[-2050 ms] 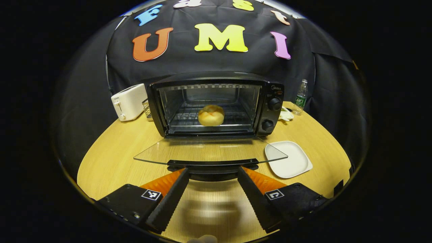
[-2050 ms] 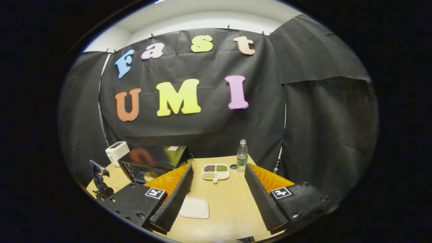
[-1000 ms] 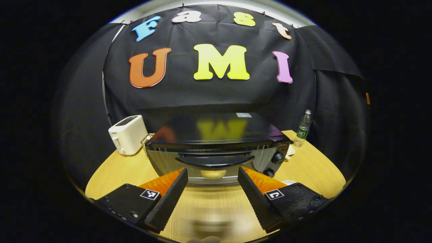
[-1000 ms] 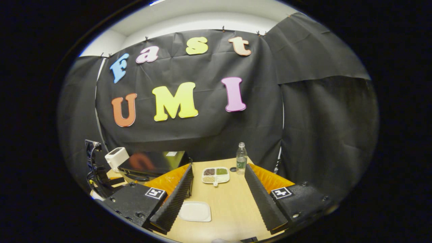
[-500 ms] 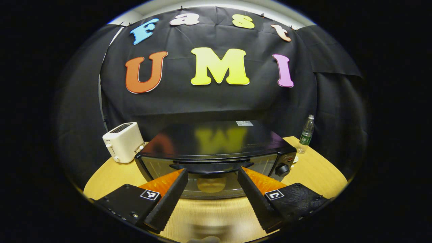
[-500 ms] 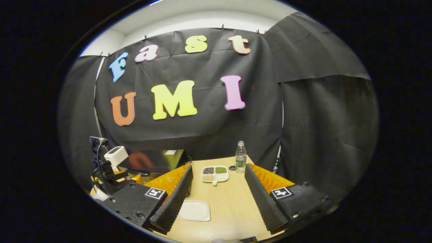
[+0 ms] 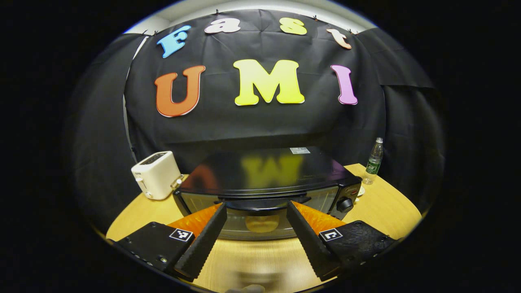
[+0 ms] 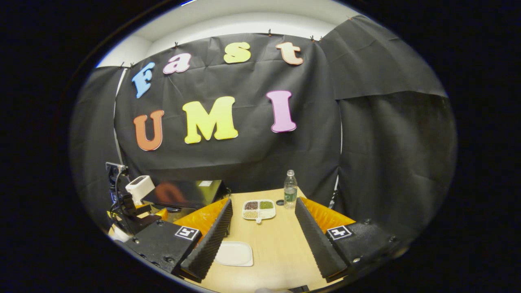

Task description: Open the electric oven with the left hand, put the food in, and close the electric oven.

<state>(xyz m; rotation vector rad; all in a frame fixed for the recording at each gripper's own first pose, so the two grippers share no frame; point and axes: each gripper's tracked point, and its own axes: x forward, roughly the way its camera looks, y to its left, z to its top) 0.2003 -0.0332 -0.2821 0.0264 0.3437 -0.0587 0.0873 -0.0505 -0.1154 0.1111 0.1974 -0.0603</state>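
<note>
Two grippers, both with fingers spread and nothing between them. Left gripper [image 7: 256, 228] faces the electric oven [image 7: 266, 189]; door shut, its handle [image 7: 264, 202] just beyond the fingertips, and the bread roll [image 7: 261, 223] sits inside behind the glass. Right gripper [image 8: 262, 234] hovers over the table [image 8: 276, 244]: white plate [image 8: 235, 253] beside its left finger, empty; divided dish [image 8: 259, 209] ahead holds four portions of grains; water bottle [image 8: 290, 189] past it.
</note>
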